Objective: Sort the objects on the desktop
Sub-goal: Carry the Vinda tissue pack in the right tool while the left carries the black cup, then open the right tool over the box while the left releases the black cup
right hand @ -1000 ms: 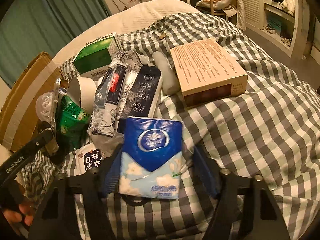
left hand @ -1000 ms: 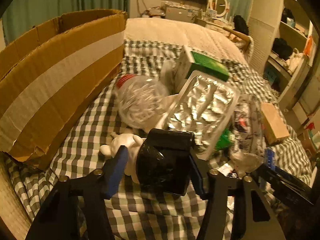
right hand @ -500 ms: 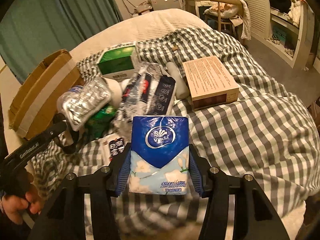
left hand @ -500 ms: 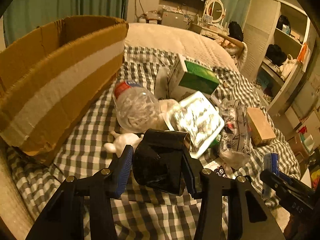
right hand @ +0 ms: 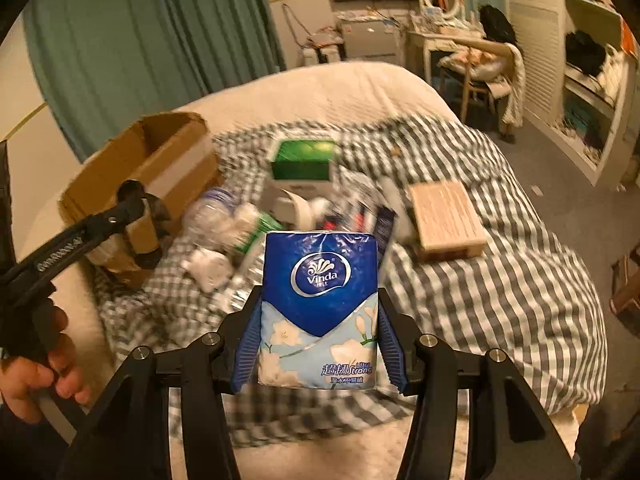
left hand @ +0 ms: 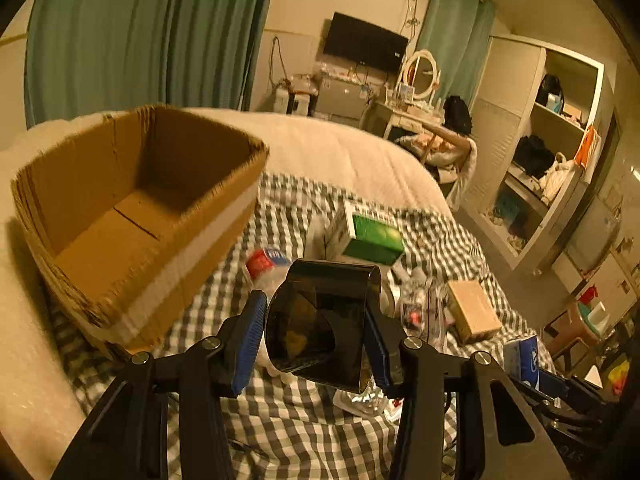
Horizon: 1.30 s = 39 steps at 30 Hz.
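Here, in the left wrist view, the left gripper has its jaws clamped on a glossy black roll of tape, raised beside an open corrugated cardboard box on the checked bedspread. In the right wrist view, the right gripper's jaws squeeze a soft blue plastic tissue pack above the bed.

Cardboard box sits left on the bed — clutter pile to its right.

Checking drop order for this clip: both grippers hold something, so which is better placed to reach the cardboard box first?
Left. Its gripper, shut on the black roll, sits beside the cardboard box; the right gripper with the tissue pack is farther.
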{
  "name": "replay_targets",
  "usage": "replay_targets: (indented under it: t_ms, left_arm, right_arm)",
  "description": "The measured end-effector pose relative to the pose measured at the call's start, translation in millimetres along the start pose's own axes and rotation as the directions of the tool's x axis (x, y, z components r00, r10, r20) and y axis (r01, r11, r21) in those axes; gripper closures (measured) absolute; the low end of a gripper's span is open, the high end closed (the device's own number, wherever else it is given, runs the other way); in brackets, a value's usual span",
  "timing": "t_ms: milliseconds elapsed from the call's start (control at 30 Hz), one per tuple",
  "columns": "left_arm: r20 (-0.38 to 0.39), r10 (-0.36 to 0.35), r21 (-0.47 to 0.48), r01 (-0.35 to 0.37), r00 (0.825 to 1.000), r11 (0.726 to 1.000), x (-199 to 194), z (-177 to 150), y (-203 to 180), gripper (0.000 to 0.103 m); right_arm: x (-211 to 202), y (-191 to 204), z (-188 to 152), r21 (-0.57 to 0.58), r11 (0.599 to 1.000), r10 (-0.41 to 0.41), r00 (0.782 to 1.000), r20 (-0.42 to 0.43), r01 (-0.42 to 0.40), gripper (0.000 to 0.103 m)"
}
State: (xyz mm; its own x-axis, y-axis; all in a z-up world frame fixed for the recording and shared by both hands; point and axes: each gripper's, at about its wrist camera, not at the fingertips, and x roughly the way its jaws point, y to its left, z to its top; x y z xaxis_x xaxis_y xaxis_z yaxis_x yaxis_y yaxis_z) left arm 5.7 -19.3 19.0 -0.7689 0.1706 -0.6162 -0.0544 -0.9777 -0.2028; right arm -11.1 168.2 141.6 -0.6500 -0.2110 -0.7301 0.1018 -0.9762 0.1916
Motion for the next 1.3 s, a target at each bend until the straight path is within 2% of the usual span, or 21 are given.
replay_targets:
  t_ms: [133,267,433,567,633,700,833,967,1067,1167,1200,1267,1300]
  left_arm:
    - [0.058,-0.003,-0.009,0.004,0.998,1.0,-20.8,20.3,8.0,0.055]
    - [0.115,0.035,-0.003,-0.035,0.993,0.999,-37.7,34.6,20.2,0.055]
    - [0.158,0.06,-0.078,-0.048,0.986,0.996,-52.3,63.1,58.8,0.055]
    - [0.199,0.133,-0.118,-0.111,0.971,0.987,-60.8,98.2,94.1,0.055]
    - [0.236,0.182,-0.102,-0.162,0.955,0.981,-64.5,114.3,109.8,0.055]
    - [0.253,0.178,-0.108,-0.156,0.951,0.982,-64.6,116.4,124.2,0.055]
    - [0.206,0.121,-0.161,-0.088,0.971,0.983,-41.9,104.1,164.9,0.055]
    - [0.188,0.148,-0.185,-0.113,0.971,0.976,-29.6,99.0,184.7,0.055]
    - [0.189,0.143,-0.208,-0.103,0.972,0.973,-22.6,94.3,192.3,0.055]
    - [0.175,0.148,-0.204,-0.111,0.973,0.973,-12.7,90.2,201.4,0.055]
    - [0.162,0.153,-0.218,-0.116,0.975,0.969,-8.0,88.1,205.7,0.055]
    - [0.141,0.141,-0.247,-0.103,0.98,0.964,-2.0,86.4,212.6,0.049]
    - [0.131,0.137,-0.265,-0.098,0.982,0.959,0.5,83.8,215.3,0.045]
  right_arm:
    - [-10.9,32.6,21.5,-0.066,0.997,0.046,0.998,0.03,-0.044,0.051]
    - [-16.9,67.7,44.2,-0.135,0.988,0.079,0.994,0.07,-0.069,0.051]
    - [-19.6,106.9,68.2,-0.198,0.968,0.178,0.979,0.101,-0.155,0.051]
    - [-14.4,134.3,84.2,-0.229,0.947,0.251,0.963,0.098,-0.224,0.051]
    - [-7.3,150.6,94.5,-0.242,0.937,0.281,0.955,0.093,-0.253,0.051]
    - [0.7,167.0,101.6,-0.262,0.925,0.304,0.949,0.083,-0.274,0.051]
    - [24.2,198.7,113.4,-0.28,0.908,0.34,0.939,0.056,-0.312,0.051]
    - [58.1,224.8,124.7,-0.255,0.899,0.378,0.925,0.039,-0.357,0.052]
    - [86.2,235.8,131.5,-0.199,0.898,0.404,0.915,0.02,-0.392,0.052]
    - [108.2,244.8,134.3,-0.175,0.903,0.399,0.917,-0.005,-0.394,0.051]
    - [113.3,245.0,134.6,-0.169,0.904,0.4,0.917,0.003,-0.394,0.05]
    - [115.2,239.5,136.2,-0.156,0.906,0.405,0.913,0.047,-0.394,0.036]
    - [113.6,235.0,136.8,-0.138,0.913,0.396,0.915,0.076,-0.384,0.019]
